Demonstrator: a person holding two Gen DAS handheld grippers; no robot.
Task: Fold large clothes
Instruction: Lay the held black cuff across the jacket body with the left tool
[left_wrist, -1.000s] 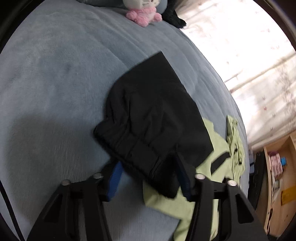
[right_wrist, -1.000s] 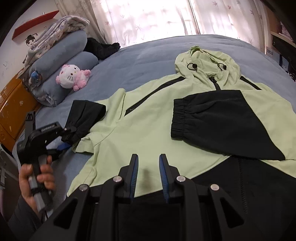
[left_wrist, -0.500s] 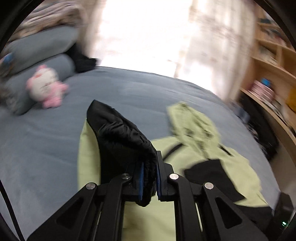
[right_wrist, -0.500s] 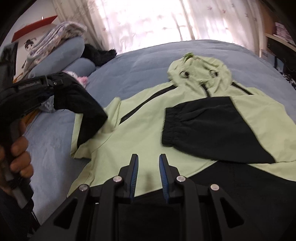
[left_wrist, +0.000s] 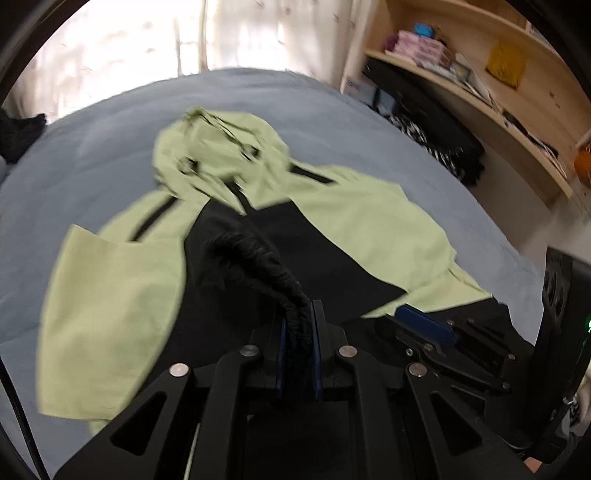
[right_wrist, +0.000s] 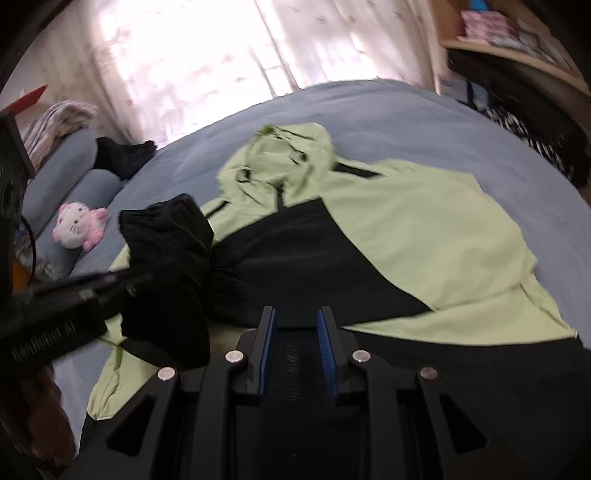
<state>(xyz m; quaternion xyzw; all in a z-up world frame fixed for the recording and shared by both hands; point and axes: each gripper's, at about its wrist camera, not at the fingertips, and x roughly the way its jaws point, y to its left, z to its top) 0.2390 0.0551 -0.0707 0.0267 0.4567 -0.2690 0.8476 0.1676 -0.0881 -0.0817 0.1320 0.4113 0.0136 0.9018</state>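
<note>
A light green and black hooded jacket (left_wrist: 369, 218) lies spread on the grey-blue bed (left_wrist: 92, 147), hood toward the window; it also shows in the right wrist view (right_wrist: 424, 229). My left gripper (left_wrist: 298, 314) is shut on the black cuff of the left sleeve (left_wrist: 255, 258) and holds it lifted over the jacket's chest; the raised sleeve (right_wrist: 166, 258) hangs at the left of the right wrist view. The other black sleeve (right_wrist: 314, 251) lies folded across the chest. My right gripper (right_wrist: 295, 325) is open and empty, low over the black hem (right_wrist: 480, 369).
A pink and white plush cat (right_wrist: 79, 229) and grey bolster pillows (right_wrist: 62, 170) lie at the bed's left. A black garment (right_wrist: 125, 155) sits by the curtain. Wooden shelves (left_wrist: 480, 85) and dark bags (left_wrist: 436, 136) stand to the right of the bed.
My left gripper closed on the black sleeve cuff, lifted it, and swung it to the right over the jacket's body. My right gripper stayed open and moved slightly.
</note>
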